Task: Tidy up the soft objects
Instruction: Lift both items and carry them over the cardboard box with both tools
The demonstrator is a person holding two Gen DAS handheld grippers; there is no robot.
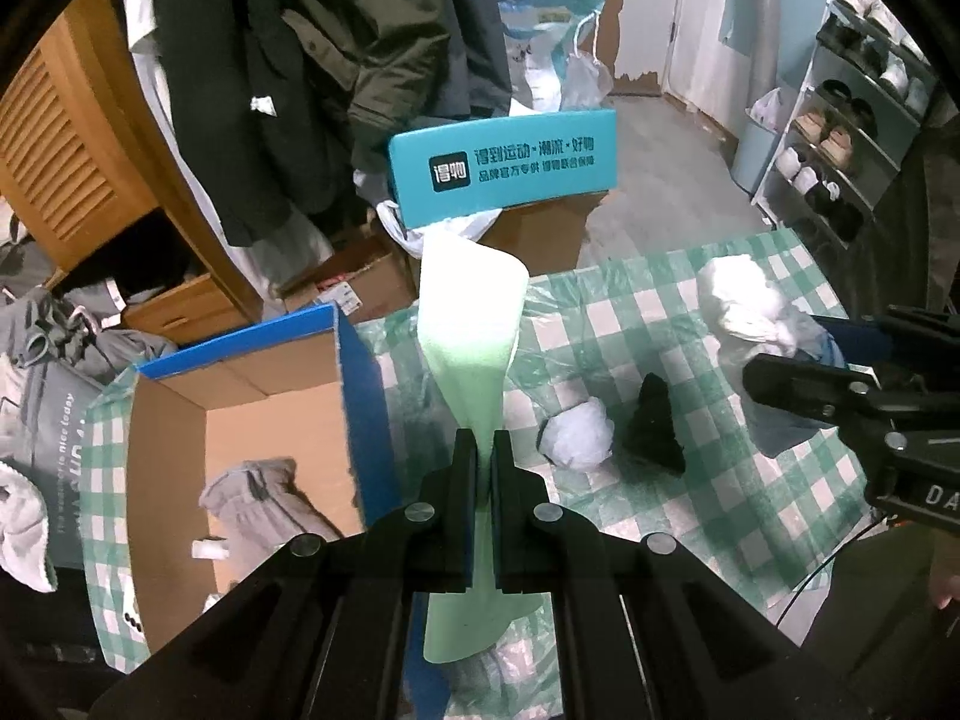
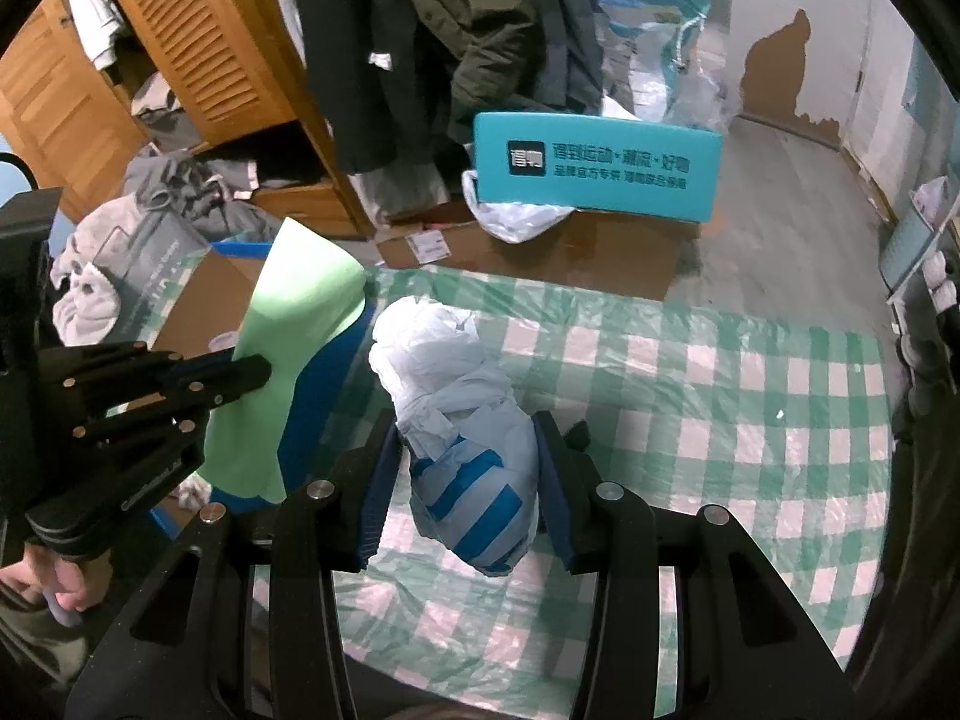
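Observation:
My left gripper [image 1: 485,450] is shut on a light green cloth [image 1: 471,324], held above the checked table beside an open cardboard box [image 1: 270,408] with blue sides. The cloth also shows in the right wrist view [image 2: 288,348], pinched by the left gripper [image 2: 264,369]. A grey glove [image 1: 264,504] lies inside the box. My right gripper [image 2: 468,468] is shut on a white and blue-striped plastic bag bundle [image 2: 462,432], held over the table; in the left wrist view the bundle [image 1: 744,306] and right gripper [image 1: 762,372] are at the right. A small white crumpled bag [image 1: 579,435] and a black cloth [image 1: 654,426] lie on the table.
The table has a green-and-white checked cover [image 2: 720,390]. Behind it stand a teal box [image 1: 504,171], cardboard boxes on the floor, hanging dark coats [image 1: 288,72], a wooden wardrobe [image 1: 66,138] and a shoe rack [image 1: 852,138] at the right. Clothes pile at the left.

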